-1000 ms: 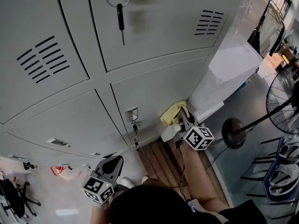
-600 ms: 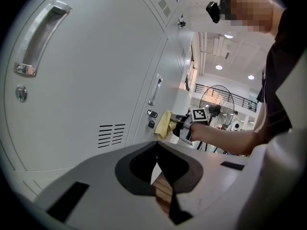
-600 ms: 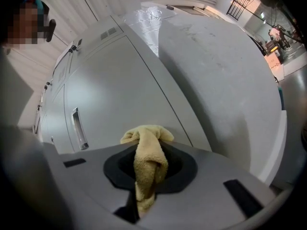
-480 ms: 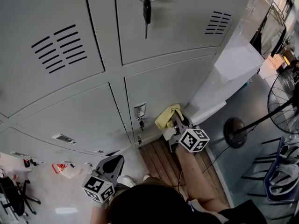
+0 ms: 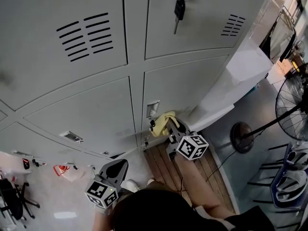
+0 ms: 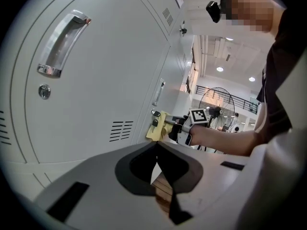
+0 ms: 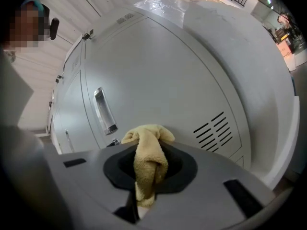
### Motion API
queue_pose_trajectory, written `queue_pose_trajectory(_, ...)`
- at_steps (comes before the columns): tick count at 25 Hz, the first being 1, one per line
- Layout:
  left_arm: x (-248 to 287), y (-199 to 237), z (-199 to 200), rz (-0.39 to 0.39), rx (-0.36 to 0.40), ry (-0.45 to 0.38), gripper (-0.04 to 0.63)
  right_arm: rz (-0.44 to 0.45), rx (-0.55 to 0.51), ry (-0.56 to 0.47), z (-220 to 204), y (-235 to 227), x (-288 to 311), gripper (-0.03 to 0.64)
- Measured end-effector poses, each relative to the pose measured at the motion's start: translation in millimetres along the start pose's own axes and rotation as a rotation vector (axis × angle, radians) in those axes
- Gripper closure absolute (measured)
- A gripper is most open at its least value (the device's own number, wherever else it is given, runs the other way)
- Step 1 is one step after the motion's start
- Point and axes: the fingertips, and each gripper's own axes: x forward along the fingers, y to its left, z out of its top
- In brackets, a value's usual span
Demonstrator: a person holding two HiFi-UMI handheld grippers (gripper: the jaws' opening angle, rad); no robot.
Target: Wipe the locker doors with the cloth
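One shift: right tongs (image 5: 171,130) clamping cloth (image 5: 162,121) now at lock (image 5: 152,124); left tongs (image 6: 157,156) closed.

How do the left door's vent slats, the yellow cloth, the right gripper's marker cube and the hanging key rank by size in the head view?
1. Vent slats.
2. Yellow cloth and marker cube, which look alike.
3. Hanging key, smallest.

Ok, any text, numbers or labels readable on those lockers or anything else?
None legible.
Grey metal locker doors: no numbers or labels showing.
Black-and-white marker cubes: square patterns only, no letters.
Red-and-white packet, lower left: too blurred to read.
Yellow cloth: no tag visible.
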Motion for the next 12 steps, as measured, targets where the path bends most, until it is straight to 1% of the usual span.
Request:
queue_pose_trajectory(7, -16, 6, -3, 0.016, -0.006, -0.008, 0.589, 0.055, 0.009, 0.037, -22, 29, 9, 0.563)
queue_pose_trajectory(12, -22, 7, -5, 0.018, -0.006, -0.008, 0.589, 0.079, 0.029, 0.047, -33, 40, 14, 0.563)
